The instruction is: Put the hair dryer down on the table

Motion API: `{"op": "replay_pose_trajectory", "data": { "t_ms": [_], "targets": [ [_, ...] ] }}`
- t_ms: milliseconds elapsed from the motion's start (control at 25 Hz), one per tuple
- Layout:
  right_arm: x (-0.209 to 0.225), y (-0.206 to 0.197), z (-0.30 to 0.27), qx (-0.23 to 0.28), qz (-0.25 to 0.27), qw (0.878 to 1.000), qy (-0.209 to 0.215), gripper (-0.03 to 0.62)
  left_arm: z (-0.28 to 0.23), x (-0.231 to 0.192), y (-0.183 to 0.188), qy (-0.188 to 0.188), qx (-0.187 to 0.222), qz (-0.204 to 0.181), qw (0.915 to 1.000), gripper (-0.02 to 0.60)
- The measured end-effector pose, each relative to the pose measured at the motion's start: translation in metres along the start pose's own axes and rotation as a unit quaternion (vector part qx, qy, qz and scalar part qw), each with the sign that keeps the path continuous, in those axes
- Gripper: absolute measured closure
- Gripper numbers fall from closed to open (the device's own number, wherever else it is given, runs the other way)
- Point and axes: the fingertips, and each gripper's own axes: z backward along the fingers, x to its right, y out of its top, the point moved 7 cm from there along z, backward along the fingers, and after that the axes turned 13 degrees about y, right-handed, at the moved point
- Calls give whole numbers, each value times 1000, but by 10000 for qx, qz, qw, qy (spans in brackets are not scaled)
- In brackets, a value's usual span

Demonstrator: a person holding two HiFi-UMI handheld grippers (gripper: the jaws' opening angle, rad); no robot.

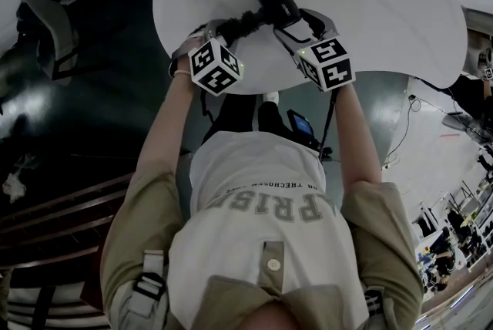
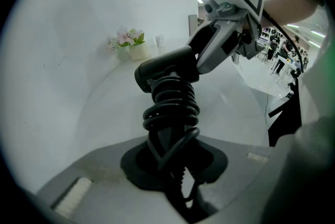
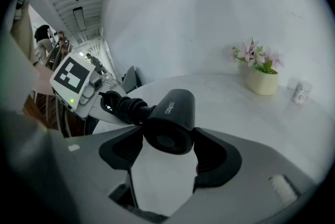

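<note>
Dryer (image 3: 172,113) logo: illegible | L tongs (image 2: 172,161) grip cord-wrapped handle | R tongs (image 3: 168,140) grip barrel

large pale letters "pris" run across the person's shirt (image 1: 262,207), seen upside down; a smaller line just beside them is too fine to read. the hair dryer (image 3: 175,113) barrel bears a short pale brand word, not legible.

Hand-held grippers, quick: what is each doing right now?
Left hand-held gripper: closed on the hair dryer, at its handle.
Right hand-held gripper: closed on the hair dryer's barrel.
</note>
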Motion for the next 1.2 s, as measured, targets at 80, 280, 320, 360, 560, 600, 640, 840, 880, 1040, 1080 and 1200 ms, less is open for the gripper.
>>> {"op": "replay_pose_trajectory", "data": {
  "t_ms": [80,280,320,360,560,600,640,840,880,1040,1080,1200],
  "targets": [
    [1,-2,-1,-26,-35,10000,19,283,-1,1,-1,-31,-52,-11,10000,494],
    [3,-4,-4,-78,-91,9999,41,283,-4,1,-1,-51,-109,-60,9999,494],
    [3,-4,-4,-84,-97,9999,48,283,-4,1,-1,-51,-117,-70,9999,494],
    [3,-5,-5,-91,-104,9999,58,283,-4,1,-1,-52,-128,-79,9999,494],
    [4,-7,-6,-137,-145,9998,98,283,-5,3,-2,-53,-182,-136,9997,494],
    [4,-8,-7,-139,-147,9997,99,283,-5,2,-2,-46,-185,-150,9997,494],
    [4,-8,-7,-139,-150,9997,98,283,-5,2,-2,-33,-188,-166,9997,494],
    [6,-9,-7,-196,-164,9996,94,284,-7,2,-1,149,-225,-328,9991,494],
    [6,-10,-8,-199,-158,9996,97,284,-7,3,-1,167,-233,-339,9990,494],
    [8,-12,-10,-240,-162,9995,83,286,-10,4,-1,310,-249,-438,9983,494],
    [8,-13,-10,-244,-165,9995,75,286,-10,4,-1,354,-254,-468,9980,492],
    [7,-15,-10,-239,-174,9996,36,287,-11,5,-1,426,-270,-533,9973,492]
  ]
}}
